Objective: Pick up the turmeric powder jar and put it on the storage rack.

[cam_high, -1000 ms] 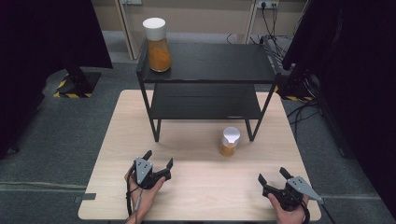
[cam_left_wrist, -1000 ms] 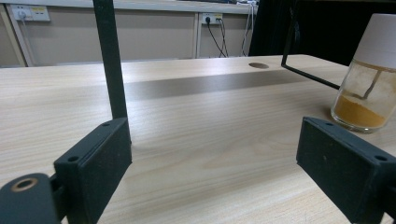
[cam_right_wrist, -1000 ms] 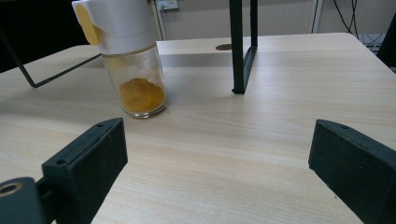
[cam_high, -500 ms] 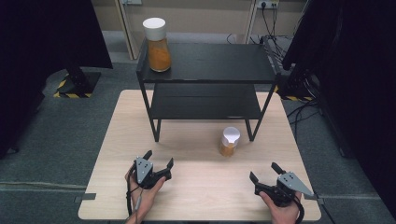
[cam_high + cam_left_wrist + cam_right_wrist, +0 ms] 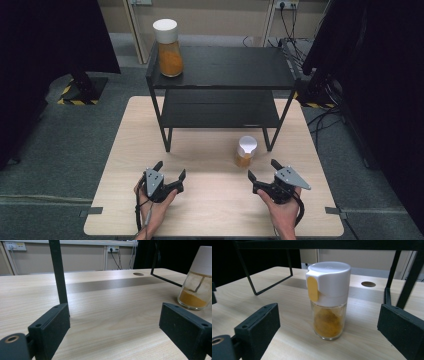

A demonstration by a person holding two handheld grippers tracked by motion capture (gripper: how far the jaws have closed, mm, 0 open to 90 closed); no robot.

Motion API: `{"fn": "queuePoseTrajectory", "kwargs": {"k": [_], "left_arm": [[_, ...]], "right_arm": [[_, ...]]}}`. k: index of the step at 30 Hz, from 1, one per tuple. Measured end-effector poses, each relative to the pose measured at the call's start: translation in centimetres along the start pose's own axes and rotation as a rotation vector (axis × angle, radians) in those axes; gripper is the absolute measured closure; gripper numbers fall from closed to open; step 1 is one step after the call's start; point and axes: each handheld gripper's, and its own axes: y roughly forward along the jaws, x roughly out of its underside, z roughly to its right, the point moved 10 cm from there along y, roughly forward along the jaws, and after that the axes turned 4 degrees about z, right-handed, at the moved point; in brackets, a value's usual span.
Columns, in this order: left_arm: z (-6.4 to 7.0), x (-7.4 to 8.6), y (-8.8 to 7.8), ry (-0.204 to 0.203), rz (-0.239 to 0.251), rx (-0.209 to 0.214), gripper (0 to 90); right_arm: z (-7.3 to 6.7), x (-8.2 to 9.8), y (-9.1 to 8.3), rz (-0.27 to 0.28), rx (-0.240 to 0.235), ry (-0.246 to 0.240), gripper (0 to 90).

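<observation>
A small glass spice jar with a white cap and orange powder stands on the wooden table, just in front of the black shelf rack. My right gripper is open close behind the spice jar, which stands upright between and beyond the jaws, untouched. My left gripper rests open near the table's front left, nothing between its jaws; the spice jar shows at its far right. A taller jar with orange contents stands on the rack's top left corner.
The rack's lower shelf is bare. Its front legs stand on the table between the grippers and the shelves. Dark curtains flank the table, and cables lie on the floor at the right.
My right gripper has moved left and forward, from the table's front right corner to just behind the small spice jar. The left gripper has stayed still.
</observation>
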Motion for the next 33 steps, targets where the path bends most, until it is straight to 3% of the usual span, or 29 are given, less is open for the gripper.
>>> {"fn": "queuePoseTrajectory", "kwargs": {"k": [9,13,23,33], "left_arm": [[0.0,0.0,-0.1,-0.001,0.003,-0.001,8.9],[-0.1,0.0,0.0,-0.005,0.0,0.001,8.8],[0.0,0.0,0.0,-0.003,0.001,0.0,8.8],[0.0,0.0,0.0,0.0,0.0,0.003,8.8]], "right_arm": [[-0.3,0.0,4.1,-0.039,-0.002,0.044,5.0],[-0.4,0.2,5.4,-0.055,0.016,0.038,5.7],[-0.5,0.3,7.5,-0.075,0.04,0.036,11.6],[-0.8,0.9,8.4,-0.064,0.078,0.034,17.9]]}}
